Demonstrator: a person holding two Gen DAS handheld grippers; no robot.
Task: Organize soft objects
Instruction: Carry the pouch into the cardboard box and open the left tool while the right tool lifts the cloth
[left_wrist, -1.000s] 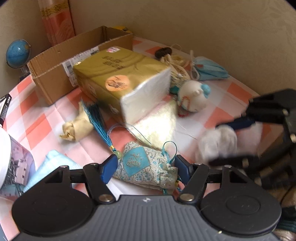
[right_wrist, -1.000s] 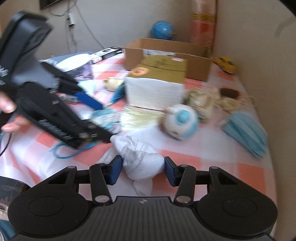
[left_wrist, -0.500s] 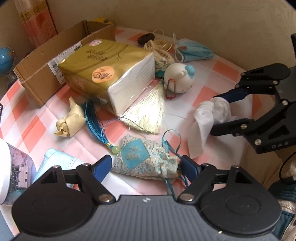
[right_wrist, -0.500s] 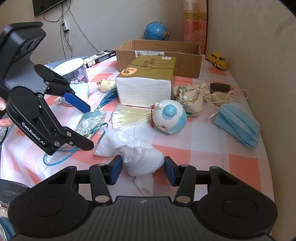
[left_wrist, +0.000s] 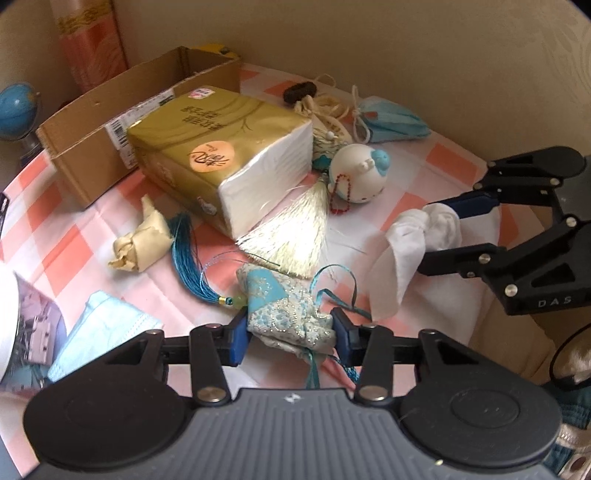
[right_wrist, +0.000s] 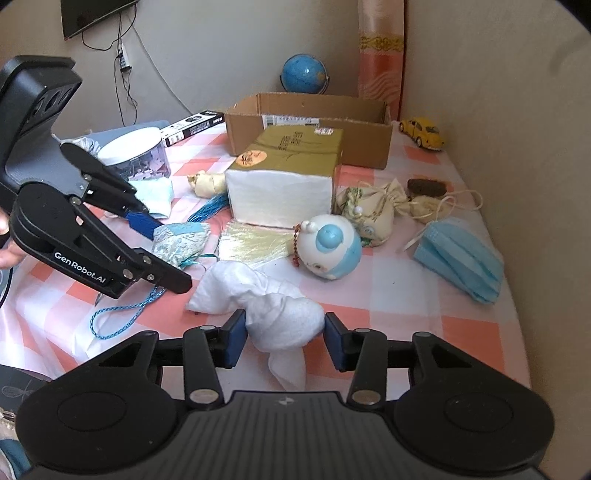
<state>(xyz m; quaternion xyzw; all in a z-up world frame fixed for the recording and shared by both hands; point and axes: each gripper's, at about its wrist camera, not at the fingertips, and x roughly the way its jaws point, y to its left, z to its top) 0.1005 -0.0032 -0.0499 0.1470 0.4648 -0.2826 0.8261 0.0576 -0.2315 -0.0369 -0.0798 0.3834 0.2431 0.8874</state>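
A blue embroidered pouch (left_wrist: 288, 314) with a teal cord lies on the checked tablecloth (left_wrist: 55, 206). My left gripper (left_wrist: 290, 339) is closing on it, and both blue pads press its sides so that it bunches up. In the right wrist view the left gripper (right_wrist: 166, 254) reaches in from the left over that pouch (right_wrist: 181, 240). A white cloth bundle (right_wrist: 284, 321) sits near the table's front edge. My right gripper (right_wrist: 285, 341) is closing and its pads touch the bundle on both sides. The left wrist view shows the right gripper (left_wrist: 441, 232) pinching the white cloth (left_wrist: 413, 240).
A gold tissue pack (left_wrist: 221, 158) stands mid-table in front of an open cardboard box (left_wrist: 110, 122). Around it lie a round white-and-blue toy (left_wrist: 360, 177), a cream tassel (left_wrist: 295, 236), a blue face mask (right_wrist: 461, 258), cream pouches and a yellow toy car (right_wrist: 423, 131). A wall borders the right side.
The left jaws opened wider, then closed onto the embroidered pouch, squeezing it narrower. The right jaws drew in slightly on the white cloth bundle. Neither hand shifted much.
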